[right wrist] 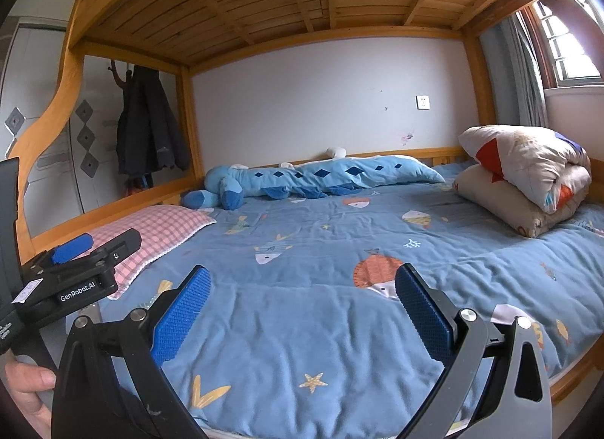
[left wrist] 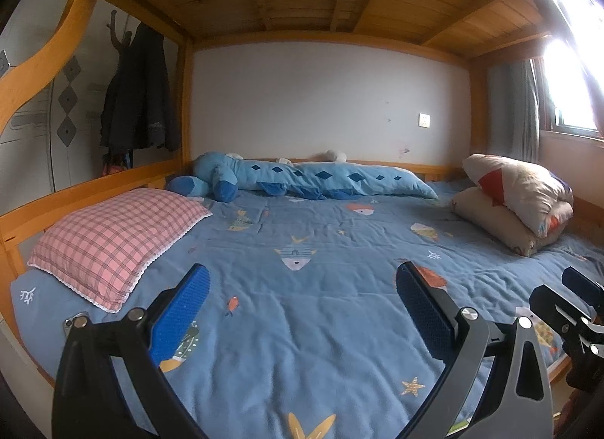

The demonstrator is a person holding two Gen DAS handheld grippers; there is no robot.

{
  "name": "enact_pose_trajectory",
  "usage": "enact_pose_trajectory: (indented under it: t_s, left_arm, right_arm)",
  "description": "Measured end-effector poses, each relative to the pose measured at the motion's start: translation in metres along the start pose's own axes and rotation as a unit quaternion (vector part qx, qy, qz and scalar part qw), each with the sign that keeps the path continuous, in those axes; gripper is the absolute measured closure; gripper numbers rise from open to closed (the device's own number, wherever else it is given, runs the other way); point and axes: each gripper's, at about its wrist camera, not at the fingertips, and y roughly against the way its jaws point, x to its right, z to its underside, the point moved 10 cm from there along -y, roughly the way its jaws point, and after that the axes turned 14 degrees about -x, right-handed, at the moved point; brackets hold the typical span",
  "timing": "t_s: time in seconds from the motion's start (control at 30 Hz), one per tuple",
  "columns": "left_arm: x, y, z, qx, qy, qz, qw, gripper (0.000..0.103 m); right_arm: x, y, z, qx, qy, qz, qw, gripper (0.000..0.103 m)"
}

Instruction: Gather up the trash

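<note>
Blue quilted bedspread (left wrist: 302, 325), soft and wrinkled, lay under the left gripper (left wrist: 302, 310), whose jaws stood wide and held nothing. Left of them lay a pink checked pillow (left wrist: 113, 242); no trash showed.

From the right wrist, the right gripper (right wrist: 302, 310) was also wide and empty. I judge any scrap here would be light and easy to crush.
</note>
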Motion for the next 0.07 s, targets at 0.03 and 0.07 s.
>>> enact_pose_trajectory:
  t_s: [0.03,0.07]
  left_arm:
    - [-0.0002,0.0003,-0.0001,0.0,0.001,0.0,1.0,0.004]
    - [-0.0008,0.0004,-0.0005,0.001,0.001,0.0,1.0,0.004]
  right_arm:
    - [0.0001,0.0,0.0,0.0,0.0,-0.001,1.0,0.008]
    - [-0.0009,-0.0006,0.0002,0.0,0.0,-0.002,1.0,0.008]
